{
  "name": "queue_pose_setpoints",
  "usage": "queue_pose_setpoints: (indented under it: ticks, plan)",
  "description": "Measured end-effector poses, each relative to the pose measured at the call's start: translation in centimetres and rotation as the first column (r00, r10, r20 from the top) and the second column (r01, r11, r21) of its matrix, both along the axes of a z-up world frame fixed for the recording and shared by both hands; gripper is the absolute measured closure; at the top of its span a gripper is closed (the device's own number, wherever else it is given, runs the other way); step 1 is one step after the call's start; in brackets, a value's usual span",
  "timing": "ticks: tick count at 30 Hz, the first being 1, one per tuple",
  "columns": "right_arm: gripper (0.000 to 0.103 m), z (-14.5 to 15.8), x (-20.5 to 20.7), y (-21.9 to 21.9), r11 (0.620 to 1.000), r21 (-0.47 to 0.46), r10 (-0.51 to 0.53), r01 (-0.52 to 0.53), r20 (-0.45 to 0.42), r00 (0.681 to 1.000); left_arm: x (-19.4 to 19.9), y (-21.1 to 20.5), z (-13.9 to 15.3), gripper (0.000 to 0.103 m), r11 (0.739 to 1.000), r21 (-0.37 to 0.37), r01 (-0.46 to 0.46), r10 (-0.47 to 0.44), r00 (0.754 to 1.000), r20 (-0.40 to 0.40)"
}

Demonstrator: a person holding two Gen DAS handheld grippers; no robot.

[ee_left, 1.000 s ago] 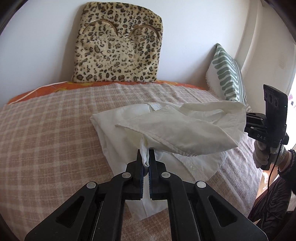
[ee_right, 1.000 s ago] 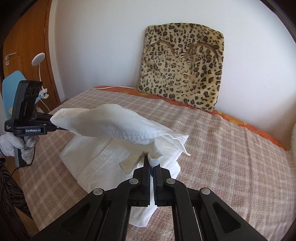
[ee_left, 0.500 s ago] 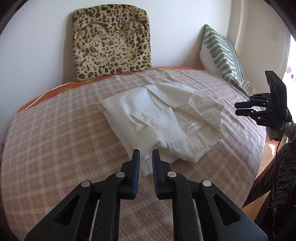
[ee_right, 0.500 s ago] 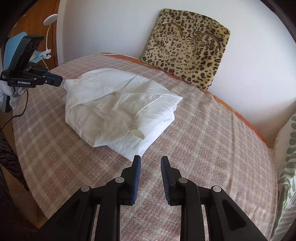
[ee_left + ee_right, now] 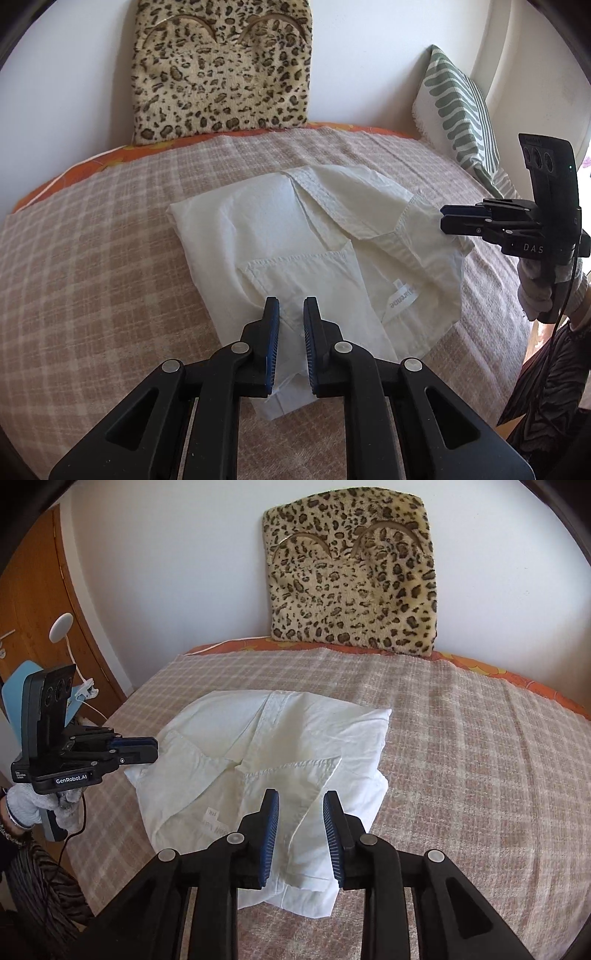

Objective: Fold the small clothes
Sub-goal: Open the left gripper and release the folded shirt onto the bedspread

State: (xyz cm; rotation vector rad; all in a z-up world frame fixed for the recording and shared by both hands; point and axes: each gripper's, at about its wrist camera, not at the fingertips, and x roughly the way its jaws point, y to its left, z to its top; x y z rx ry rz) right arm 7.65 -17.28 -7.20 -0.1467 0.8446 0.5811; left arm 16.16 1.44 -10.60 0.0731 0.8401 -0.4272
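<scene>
Where tongs [image 5: 290, 306] overlap, shirt [image 5: 314, 240] hem hidden

A white shirt [image 5: 317, 251] is seen lying folded into a rough, bulky rectangle on the checked bedspread, in the middle of the frame in both wrist views [image 5: 266, 760]. Its stitched collar band is turned uppermost and runs diagonally across the bundle. A stitched hem edge is laid across the lower half, and a small white label with printed letters is exposed near the lower right in the left wrist view. The fabric is creased and puffed, not pressed flat.
</scene>
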Motion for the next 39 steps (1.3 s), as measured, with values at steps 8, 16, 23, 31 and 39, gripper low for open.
queue_pose_setpoints:
  ticks: [8,16,23,31,39]
  plan:
    - [0.076,-4.9,-0.8,-2.2,0.994,-0.111,-0.001,-0.013,-0.125,0.992,-3.0,2.8,-2.0,0.091,0.998,-0.058,0.003,-0.006,0.999,-0.045]
    - [0.070,-1.1,-1.9,-4.0,0.998,0.061,0.031,-0.025,-0.086,0.996,-4.1,7.0,-0.2,0.074,0.951,-0.280,-0.129,0.114,0.991,-0.071]
    - [0.065,0.3,-0.7,-2.2,0.984,0.179,0.039,-0.021,-0.096,0.995,-1.8,7.8,-2.6,0.074,0.897,-0.388,-0.211,0.137,0.968,-0.208]
    - [0.063,-2.6,-3.0,3.8,0.966,0.215,0.188,-0.145,-0.196,0.962,-2.0,5.9,-2.7,0.102,0.935,-0.303,-0.185,0.142,0.977,-0.159]
    - [0.065,-5.8,-4.5,10.0,0.969,0.141,0.235,-0.205,-0.247,0.940,-1.9,5.8,-2.3,0.102,0.935,-0.312,-0.169,0.131,0.981,-0.142]
